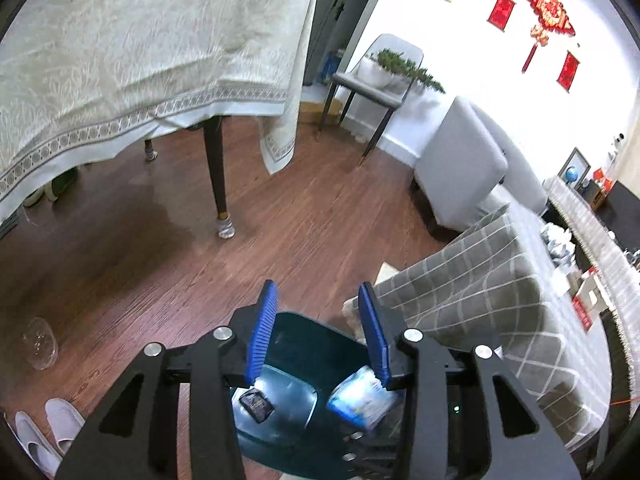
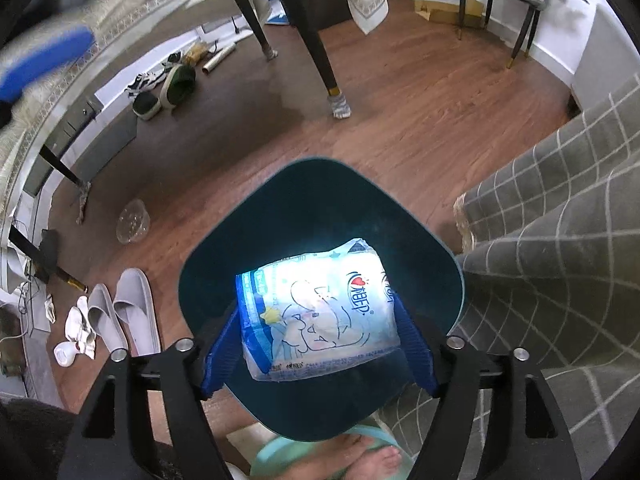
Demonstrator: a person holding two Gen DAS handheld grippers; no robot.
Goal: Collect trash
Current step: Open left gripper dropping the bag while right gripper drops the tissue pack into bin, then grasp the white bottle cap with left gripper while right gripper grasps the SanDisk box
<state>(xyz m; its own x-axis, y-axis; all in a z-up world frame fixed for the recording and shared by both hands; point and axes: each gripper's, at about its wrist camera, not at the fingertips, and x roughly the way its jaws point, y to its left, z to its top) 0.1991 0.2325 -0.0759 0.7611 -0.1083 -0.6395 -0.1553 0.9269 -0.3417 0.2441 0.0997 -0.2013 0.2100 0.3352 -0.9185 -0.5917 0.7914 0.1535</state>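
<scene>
My right gripper [image 2: 316, 304] points down into a dark teal trash bin [image 2: 320, 184]. A blue-and-white tissue pack [image 2: 320, 308] sits tilted between its blue fingers [image 2: 222, 348]; the pads flank it without clearly pressing on it. In the left wrist view the same pack [image 1: 360, 400] hangs over the bin [image 1: 312, 344], and a dark wrapper [image 1: 256, 402] lies on the bin's bottom. My left gripper [image 1: 317, 286] hovers above the bin's rim, open and with nothing between its pads. It also shows as a blue blur [image 2: 44, 60] at the top left of the right wrist view.
A clear plastic bowl [image 2: 133, 222] lies on the wood floor left of the bin, near grey slippers [image 2: 124, 316] and a white bottle [image 2: 66, 354]. A checked grey sofa [image 2: 560, 240] stands right of the bin. A cloth-covered table [image 1: 140, 60] is beyond. A bare foot [image 2: 368, 456] is by the bin.
</scene>
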